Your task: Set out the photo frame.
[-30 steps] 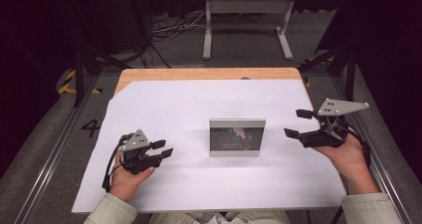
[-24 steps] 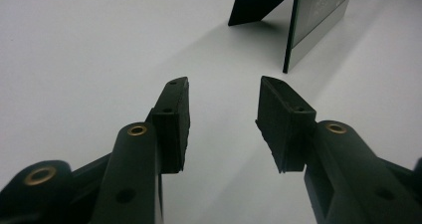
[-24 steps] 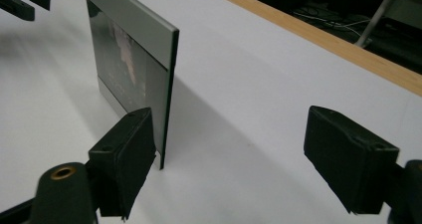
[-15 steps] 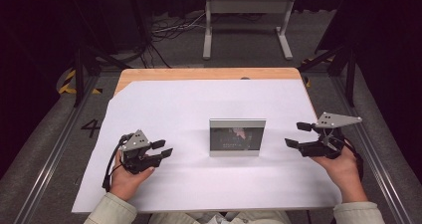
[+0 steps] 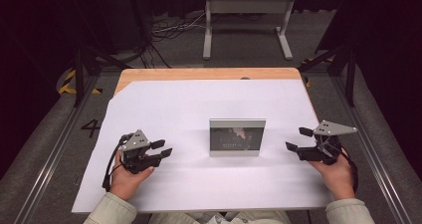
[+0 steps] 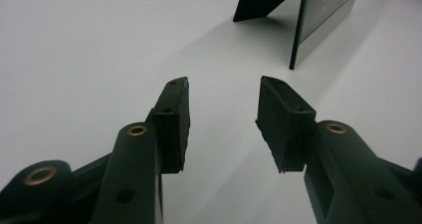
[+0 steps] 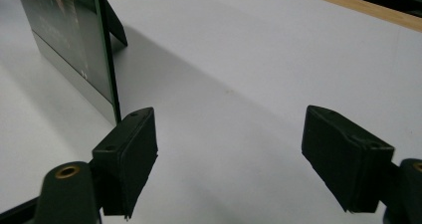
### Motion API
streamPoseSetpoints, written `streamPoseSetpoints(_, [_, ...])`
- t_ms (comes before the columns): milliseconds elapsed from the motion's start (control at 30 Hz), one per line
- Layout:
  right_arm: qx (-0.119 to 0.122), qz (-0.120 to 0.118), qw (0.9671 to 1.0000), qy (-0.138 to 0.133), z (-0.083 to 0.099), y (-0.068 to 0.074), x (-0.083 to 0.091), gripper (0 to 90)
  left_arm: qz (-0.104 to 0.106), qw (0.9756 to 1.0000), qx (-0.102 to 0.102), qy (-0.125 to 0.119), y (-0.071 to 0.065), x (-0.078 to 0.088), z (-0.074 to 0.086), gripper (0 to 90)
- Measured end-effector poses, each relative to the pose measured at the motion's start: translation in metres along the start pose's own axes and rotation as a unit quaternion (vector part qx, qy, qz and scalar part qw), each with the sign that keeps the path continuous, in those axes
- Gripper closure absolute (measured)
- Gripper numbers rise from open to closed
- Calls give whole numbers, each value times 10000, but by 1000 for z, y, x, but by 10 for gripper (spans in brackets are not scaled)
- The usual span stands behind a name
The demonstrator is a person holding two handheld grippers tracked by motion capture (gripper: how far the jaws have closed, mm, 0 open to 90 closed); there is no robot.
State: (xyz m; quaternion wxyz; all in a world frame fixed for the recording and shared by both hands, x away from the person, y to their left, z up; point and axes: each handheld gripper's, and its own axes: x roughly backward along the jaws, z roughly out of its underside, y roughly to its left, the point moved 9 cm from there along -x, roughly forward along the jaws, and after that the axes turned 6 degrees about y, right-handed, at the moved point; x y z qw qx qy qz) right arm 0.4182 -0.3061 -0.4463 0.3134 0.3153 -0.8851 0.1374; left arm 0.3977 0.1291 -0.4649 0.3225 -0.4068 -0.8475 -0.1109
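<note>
Your frame stands upright near the middle of the bench, on the white sheet that covers most of the top; only a strip of wood shows along the far edge. The frame's dark glass faces you, with a pale band along its bottom, and it leans on a black prop behind it.

Your left gripper sits well to the left of the frame, jaws parted wide with nothing between them, resting low by the sheet. Your right gripper is near the frame's right edge, jaws spread wide and empty, pointed toward the frame. In the right gripper view the frame's edge stands just past one jaw, not touching it.

Nothing lies on the sheet between either gripper and the frame. Beyond the bench, on the floor, a grey stand and loose cables sit well away from the frame.
</note>
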Motion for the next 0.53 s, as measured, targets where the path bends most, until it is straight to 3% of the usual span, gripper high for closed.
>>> streamPoseSetpoints(533, [-14, -48, 10000, 84, 7, 1, -5, 200, -36, 9999, 87, 55, 7, -4, 3, 507])
